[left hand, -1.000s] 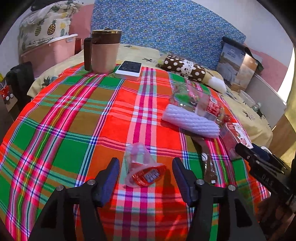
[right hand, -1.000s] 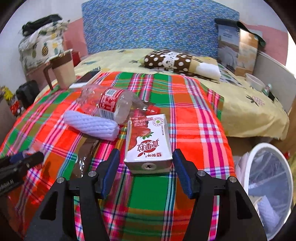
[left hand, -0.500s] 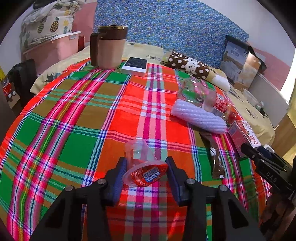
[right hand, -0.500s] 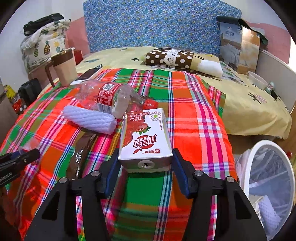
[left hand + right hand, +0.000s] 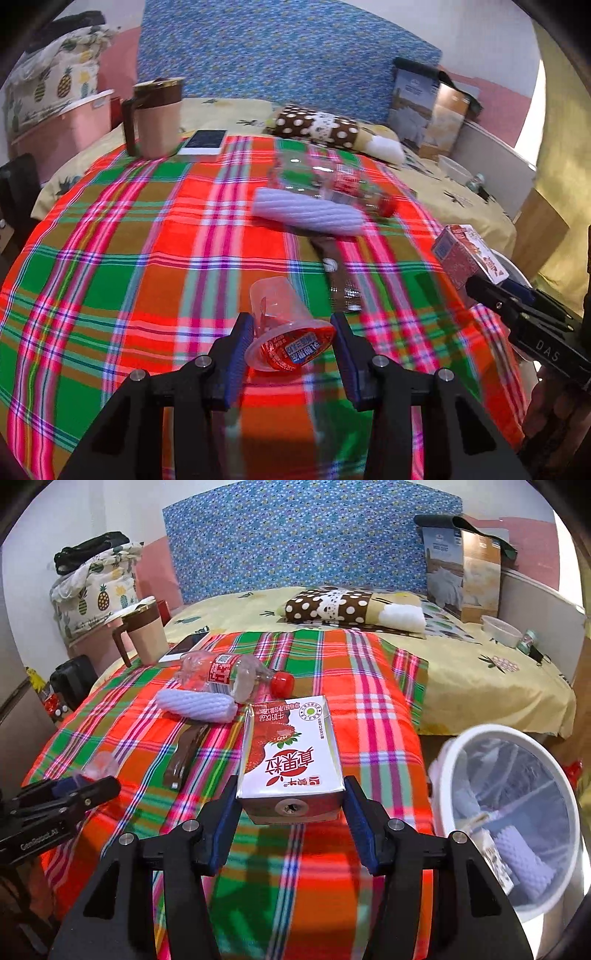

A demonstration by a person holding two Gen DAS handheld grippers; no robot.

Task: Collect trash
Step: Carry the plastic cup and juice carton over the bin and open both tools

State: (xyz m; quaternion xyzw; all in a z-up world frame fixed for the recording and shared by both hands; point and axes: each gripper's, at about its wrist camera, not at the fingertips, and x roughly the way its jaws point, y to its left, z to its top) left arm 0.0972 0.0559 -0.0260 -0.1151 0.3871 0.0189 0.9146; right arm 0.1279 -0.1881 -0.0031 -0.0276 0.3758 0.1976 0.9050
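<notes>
My left gripper (image 5: 291, 343) is shut on a clear plastic jelly cup (image 5: 284, 325) with a red foil lid and holds it above the plaid tablecloth (image 5: 110, 266). My right gripper (image 5: 290, 805) is shut on a strawberry milk carton (image 5: 291, 753), lifted off the cloth; the carton also shows in the left wrist view (image 5: 465, 258). On the cloth lie a white foam fruit net (image 5: 195, 705), a crushed clear bottle with a red cap (image 5: 232, 672) and a brown wrapper (image 5: 184, 753).
A white trash bin (image 5: 517, 812) lined with a clear bag stands off the table's right edge and holds trash. A brown-and-pink mug (image 5: 155, 118) and a phone (image 5: 203, 142) sit at the far left. A bed with a dotted pillow (image 5: 332, 607) lies behind.
Both grippers closed on their objects and lifted them: the left on the jelly cup, the right on the milk carton. The right gripper has shifted toward the bin side.
</notes>
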